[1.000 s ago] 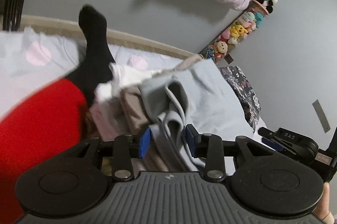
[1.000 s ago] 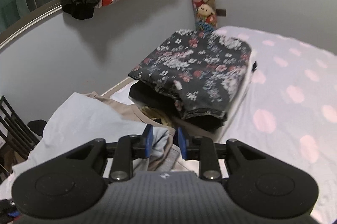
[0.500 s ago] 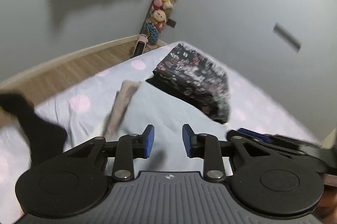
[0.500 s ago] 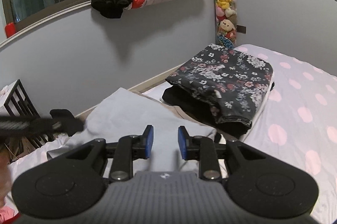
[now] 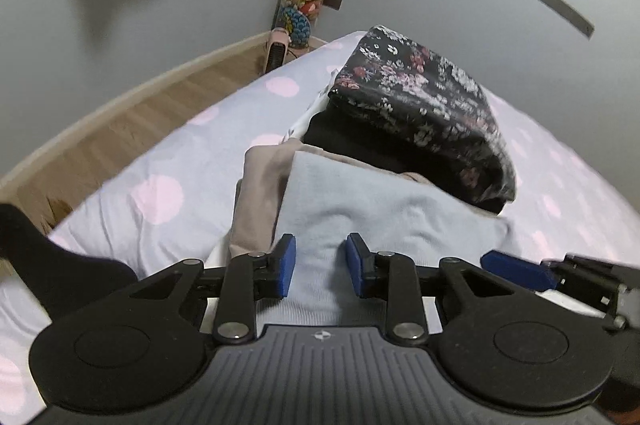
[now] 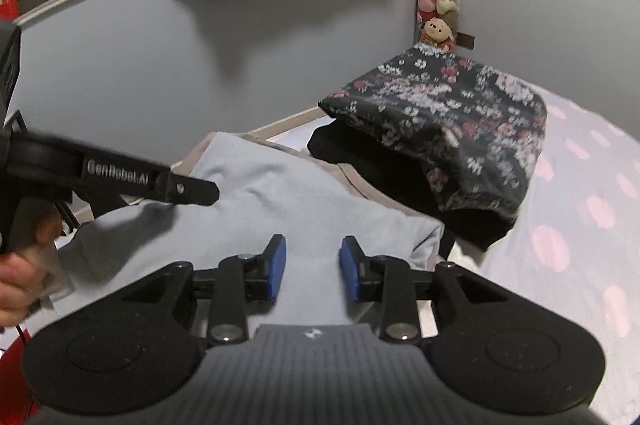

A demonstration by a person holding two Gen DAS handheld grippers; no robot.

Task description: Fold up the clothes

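- White lettering reading "GenRobot.AI" stood along the side of the black plastic left gripper (image 6: 188,187), seen from the right wrist camera as the gripper reached in from the left edge; a person's hand (image 6: 20,265) held its handle.
- A small white round emblem, too small to read as letters, sat at the centre of the ribbed grey gripper body (image 6: 312,334) in the right wrist view.
- The same kind of small white emblem sat on the ribbed grey gripper body (image 5: 322,335) in the left wrist view; no letters could be made out in it.
- No other writing, numbers or signs could be read in either view.
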